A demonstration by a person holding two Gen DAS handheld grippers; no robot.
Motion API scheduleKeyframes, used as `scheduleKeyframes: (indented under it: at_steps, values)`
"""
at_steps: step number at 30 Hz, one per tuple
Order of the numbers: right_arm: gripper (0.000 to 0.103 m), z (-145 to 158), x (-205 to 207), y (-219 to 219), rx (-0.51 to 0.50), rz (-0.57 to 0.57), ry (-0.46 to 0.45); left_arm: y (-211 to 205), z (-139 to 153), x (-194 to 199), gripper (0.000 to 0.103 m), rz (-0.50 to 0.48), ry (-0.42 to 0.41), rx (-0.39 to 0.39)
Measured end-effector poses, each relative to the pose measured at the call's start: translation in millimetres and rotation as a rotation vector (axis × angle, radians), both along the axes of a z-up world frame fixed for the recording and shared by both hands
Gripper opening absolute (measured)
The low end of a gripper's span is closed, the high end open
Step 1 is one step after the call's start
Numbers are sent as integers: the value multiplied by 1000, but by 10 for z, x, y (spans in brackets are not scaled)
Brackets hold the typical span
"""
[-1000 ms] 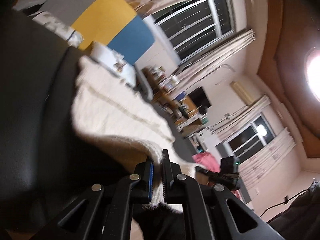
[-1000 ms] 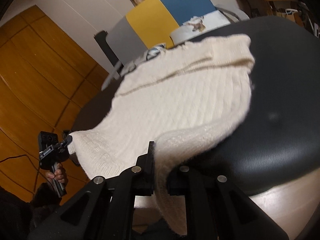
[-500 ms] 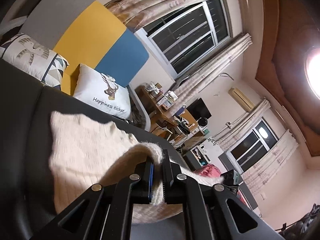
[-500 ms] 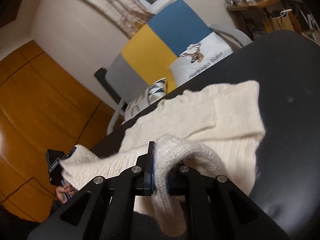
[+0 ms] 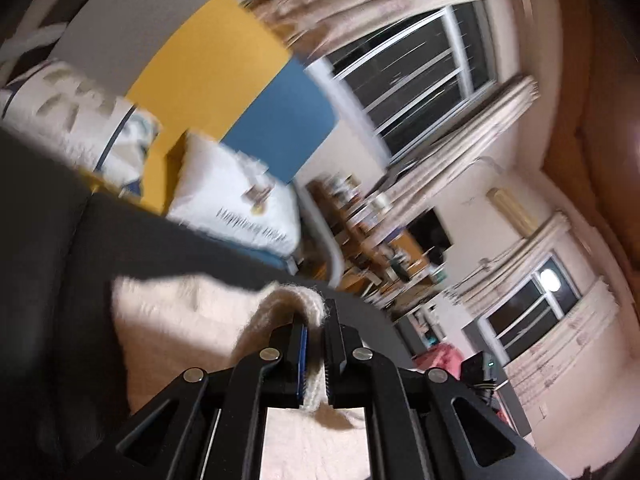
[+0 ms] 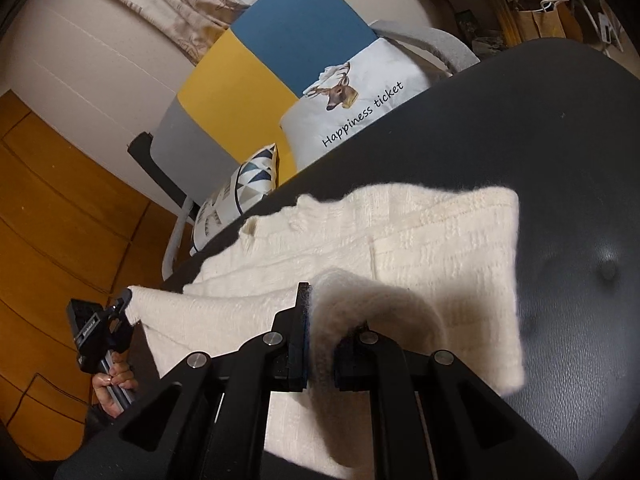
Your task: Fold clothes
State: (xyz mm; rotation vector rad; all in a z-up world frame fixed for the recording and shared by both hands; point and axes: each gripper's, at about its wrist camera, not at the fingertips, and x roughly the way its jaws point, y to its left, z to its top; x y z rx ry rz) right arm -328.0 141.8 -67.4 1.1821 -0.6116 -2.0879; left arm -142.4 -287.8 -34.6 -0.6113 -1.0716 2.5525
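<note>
A: Where do the tongs stand?
B: Right tongs and left tongs are each clamped on the cream sweater's hem, carrying it over the body on the black cushion.
A: Next?
B: Likely lay it down squarely, then let go.

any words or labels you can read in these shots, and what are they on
"Happiness ticket": black script on the white deer pillow, right wrist view.
The same line on that pillow in the left wrist view: too blurred to read.
White label on the black camera mount: too small to read.
</note>
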Motion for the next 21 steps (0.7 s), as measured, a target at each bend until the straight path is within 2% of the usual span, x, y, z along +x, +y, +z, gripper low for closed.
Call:
scheduleKeyframes:
  at_steps: [1, 3, 5, 6, 7, 9, 11, 13, 18, 21]
  values:
    - [8, 26, -11, 18, -15, -1, 2, 0, 21, -21, 5, -9, 4, -4]
    - [11, 37, -67, 48, -34, -10, -5, -3, -26, -171, 6, -2, -42, -36]
    - [12, -36, -180, 52, -40, -27, -32, -53, -213, -395, 7, -21, -135, 4]
    - [16, -117, -245, 41, -56, -27, -73, -83, -310, -477, 10, -9, -185, 24]
    - [37, -212, -314, 30, -79, -25, -124, -113, -401, -532, 11, 21, -235, 31]
    - [62, -333, -374, 23, -74, -44, -185, -147, -545, -585, 12, 32, -279, 38]
    - [66, -361, -362, 12, -73, -21, -199, -163, -584, -542, 13, 51, -291, 22]
    - [84, -309, -302, 36, -58, -1, -178, -155, -567, -482, 16, 41, -279, 6]
    - [86, -34, 39, 82, 73, 59, -69, -93, -488, -269, 18, 58, -266, -131]
    - [86, 134, 403, -43, 118, 203, 38, -63, -479, -170, 19, 64, -251, -165]
